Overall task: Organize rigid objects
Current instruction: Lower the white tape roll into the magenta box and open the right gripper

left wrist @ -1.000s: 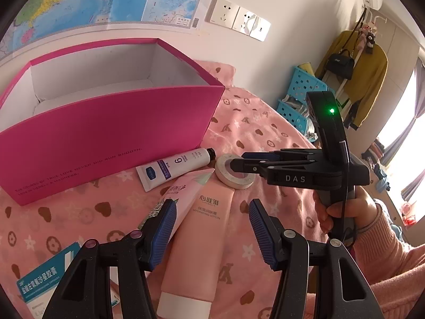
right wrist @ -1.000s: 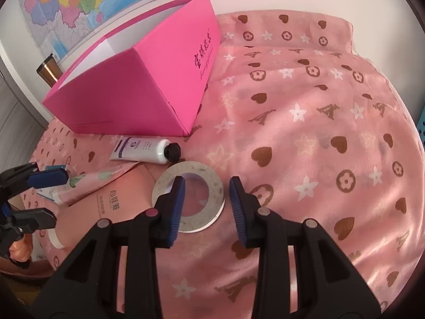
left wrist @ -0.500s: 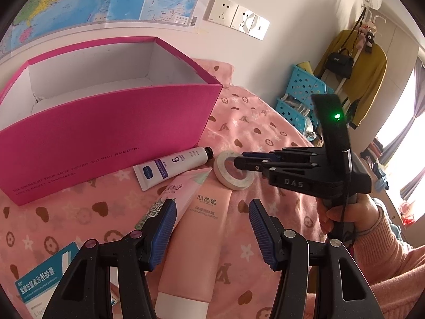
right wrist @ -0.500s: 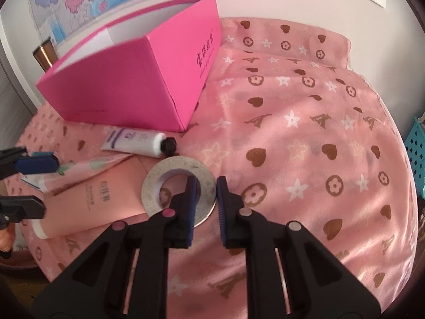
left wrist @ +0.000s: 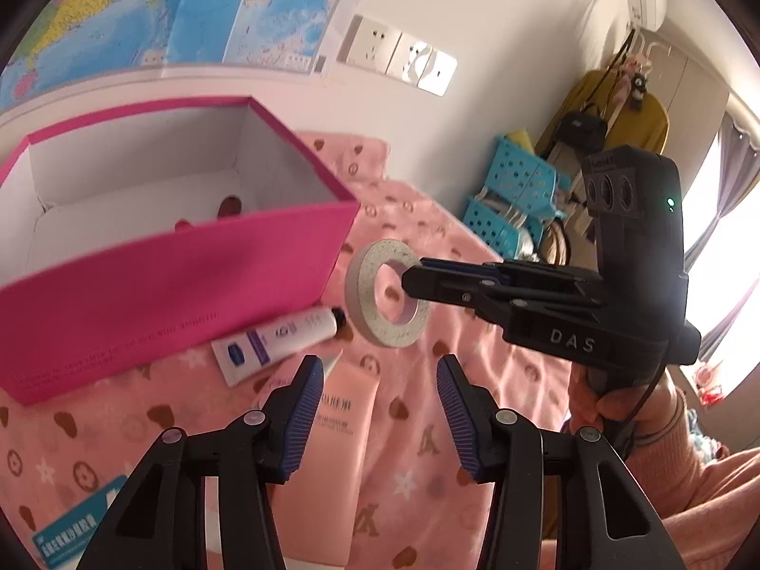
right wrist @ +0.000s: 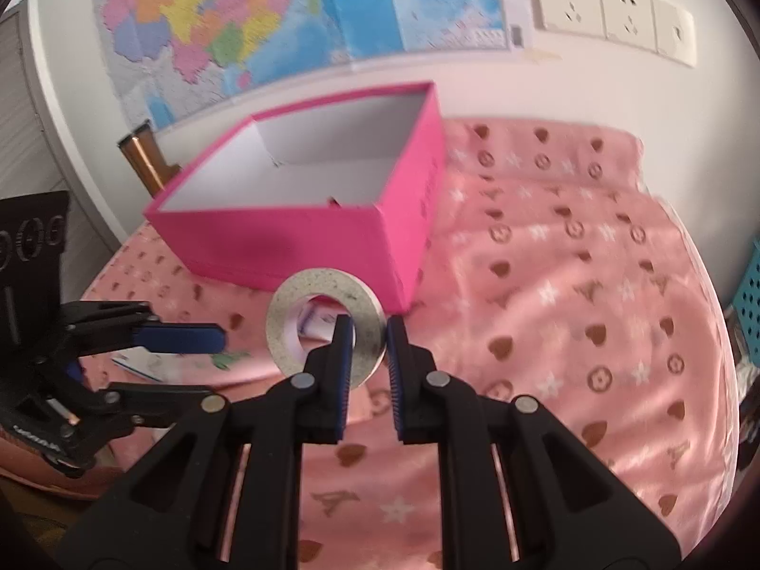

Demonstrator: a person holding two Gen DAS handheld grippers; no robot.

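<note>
The right gripper point(right wrist: 368, 332) pinches only the tape roll's point(right wrist: 325, 320) rim, in front of the pink box point(right wrist: 294, 237) — it could twist free. The left gripper point(left wrist: 380, 408), closing, holds nothing.

right gripper point(right wrist: 369, 332) pinches the near-right rim of a grey tape roll point(right wrist: 294, 313), one pad through the hole, roll held tilted above the pink patterned cloth point(right wrist: 570, 308). open pink box point(right wrist: 304, 237) sits just beyond, white inside, nothing visible in it. left gripper point(right wrist: 185, 356) comes in from the left, jaws closing with nothing between them, over a blurred white tube point(right wrist: 142, 361). map point(right wrist: 266, 14) and wall sockets point(right wrist: 612, 9) on the far wall. copper cup point(right wrist: 142, 161) far left of the box.
</note>
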